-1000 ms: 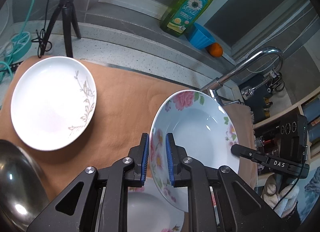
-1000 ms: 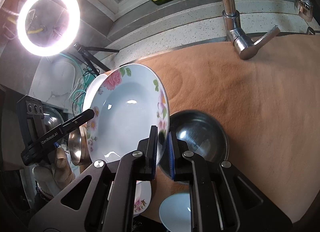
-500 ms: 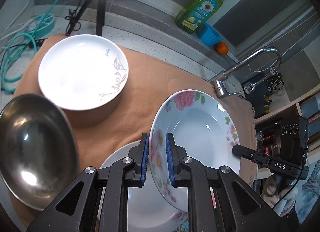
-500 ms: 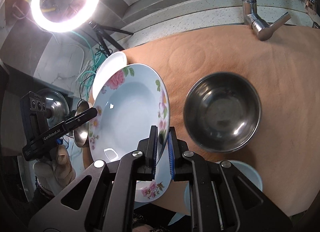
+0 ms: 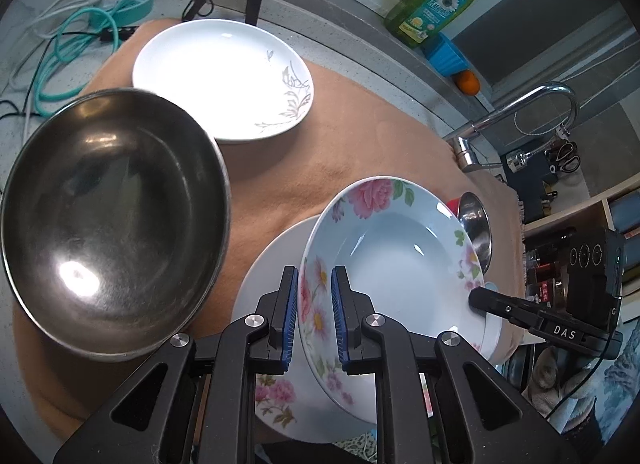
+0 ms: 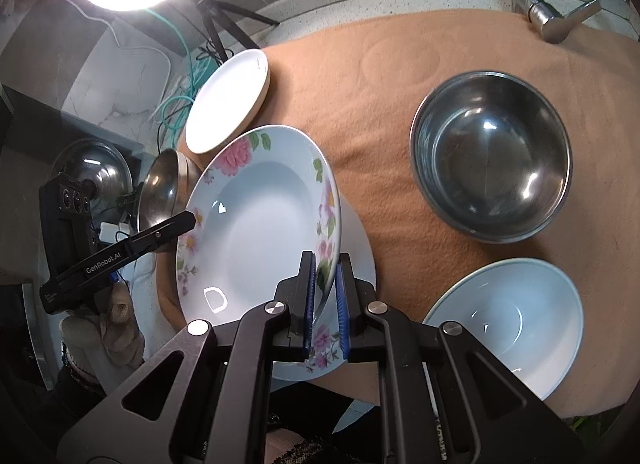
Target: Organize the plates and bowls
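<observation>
At lower centre of both views, floral plate [image 5: 392, 264] clamped by left gripper [image 5: 314, 320] and right gripper [image 6: 325, 300], above another plate [image 5: 264, 272].

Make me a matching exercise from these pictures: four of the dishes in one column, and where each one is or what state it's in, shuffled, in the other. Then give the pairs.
Things:
1. rose plate
2. steel bowl
3. branch-pattern plate
4. plain white bowl

Places or states:
A. empty, upright on the cloth, near the faucet
B. on the cloth's near edge, in front of the steel bowl
C. held tilted, its rim clamped by a hand-held gripper on each side
D. flat at the cloth's far corner, by the tripod

Pairs: 1-C, 2-A, 3-D, 4-B
</observation>
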Tool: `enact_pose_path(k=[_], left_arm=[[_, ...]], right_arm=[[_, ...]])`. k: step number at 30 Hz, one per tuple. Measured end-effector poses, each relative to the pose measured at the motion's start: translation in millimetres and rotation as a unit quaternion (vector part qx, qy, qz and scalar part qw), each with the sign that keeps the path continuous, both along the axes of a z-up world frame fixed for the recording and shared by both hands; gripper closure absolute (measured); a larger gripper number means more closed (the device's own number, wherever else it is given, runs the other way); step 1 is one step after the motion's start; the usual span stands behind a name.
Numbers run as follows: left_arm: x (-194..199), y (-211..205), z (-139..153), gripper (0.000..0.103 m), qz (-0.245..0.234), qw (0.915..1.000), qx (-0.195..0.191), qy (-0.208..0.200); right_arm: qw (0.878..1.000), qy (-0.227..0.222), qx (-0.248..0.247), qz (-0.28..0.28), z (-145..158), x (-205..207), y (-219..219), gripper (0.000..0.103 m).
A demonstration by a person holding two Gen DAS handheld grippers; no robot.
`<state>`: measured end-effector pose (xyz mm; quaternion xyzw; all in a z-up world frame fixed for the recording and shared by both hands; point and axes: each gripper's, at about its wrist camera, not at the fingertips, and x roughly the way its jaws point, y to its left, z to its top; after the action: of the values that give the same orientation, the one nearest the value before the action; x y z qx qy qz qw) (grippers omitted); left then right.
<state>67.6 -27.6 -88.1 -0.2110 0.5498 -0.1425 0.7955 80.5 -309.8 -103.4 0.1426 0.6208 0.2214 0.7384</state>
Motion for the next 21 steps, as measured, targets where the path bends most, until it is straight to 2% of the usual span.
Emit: enact_pose_path(k=[21], left_arm=[[-14.4,5.8,-15.6,0.088,-0.001,0.9999,0.008,0.014]], right_arm=[[1.000,0.022,-0.018,0.012,-26.9,-8.1,15.3,0.092]])
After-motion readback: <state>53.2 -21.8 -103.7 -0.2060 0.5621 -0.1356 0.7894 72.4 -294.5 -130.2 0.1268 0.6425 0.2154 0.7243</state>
